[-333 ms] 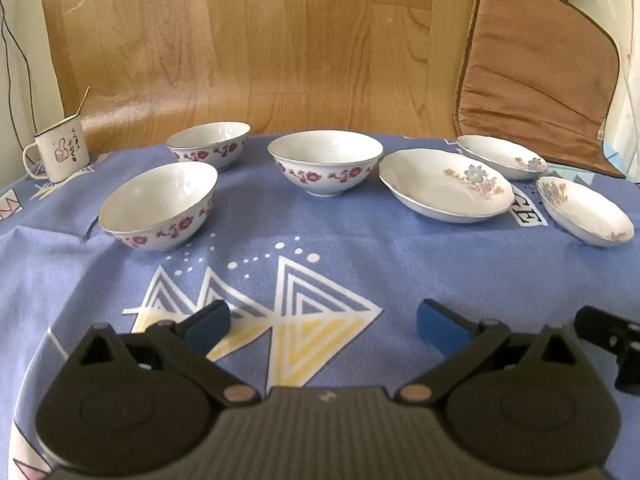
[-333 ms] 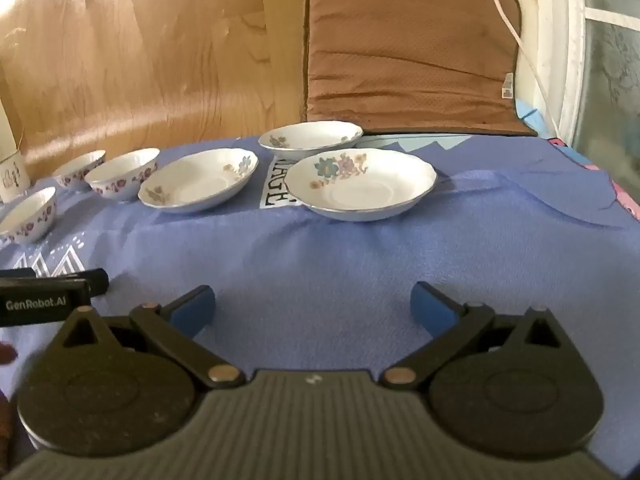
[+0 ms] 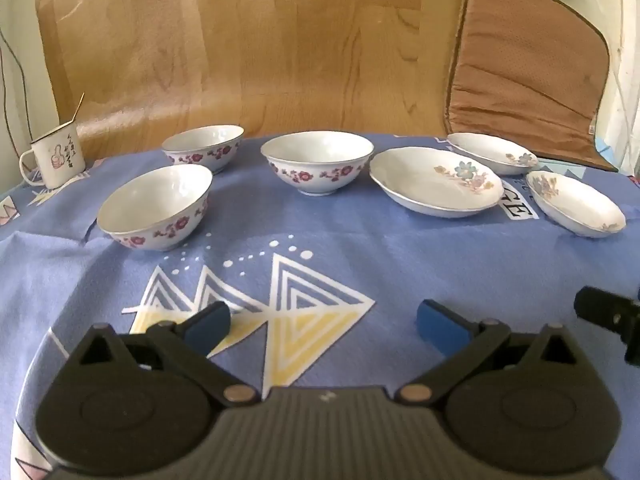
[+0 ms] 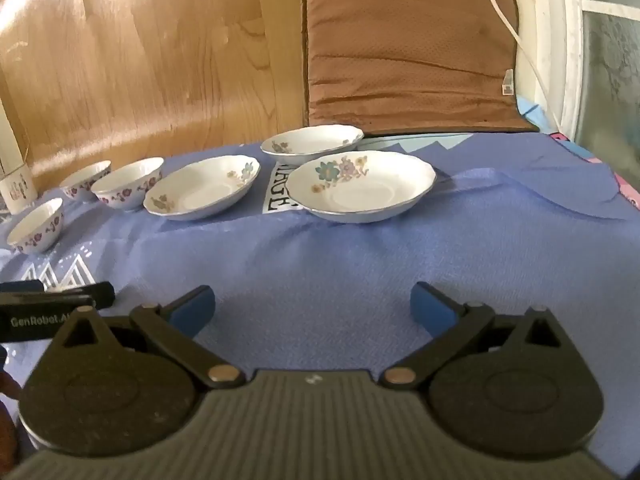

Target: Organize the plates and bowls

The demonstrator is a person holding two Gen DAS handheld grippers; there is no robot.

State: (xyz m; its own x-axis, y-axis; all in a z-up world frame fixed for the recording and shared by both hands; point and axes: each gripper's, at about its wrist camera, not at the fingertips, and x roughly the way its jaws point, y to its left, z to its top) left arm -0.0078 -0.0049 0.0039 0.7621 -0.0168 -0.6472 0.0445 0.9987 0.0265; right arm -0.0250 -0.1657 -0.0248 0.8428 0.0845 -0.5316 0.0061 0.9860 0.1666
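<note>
Three white bowls with red flowers stand on the blue cloth: one near left, one behind it, one in the middle. To their right lie three shallow flowered plates: a large one, one behind, one at far right. The right wrist view shows the nearest plate, another to its left and one behind. My left gripper is open over the cloth, well short of the bowls. My right gripper is open too, nothing between its fingers.
An enamel mug with a stick in it stands at the far left corner. A wooden panel and a brown cushion lean behind the table. The table edge drops at the right. The other gripper's black body shows at left.
Both views have shifted slightly; the dishes sit a touch lower in the left view. Nothing on the table has moved and both grippers stay open.
</note>
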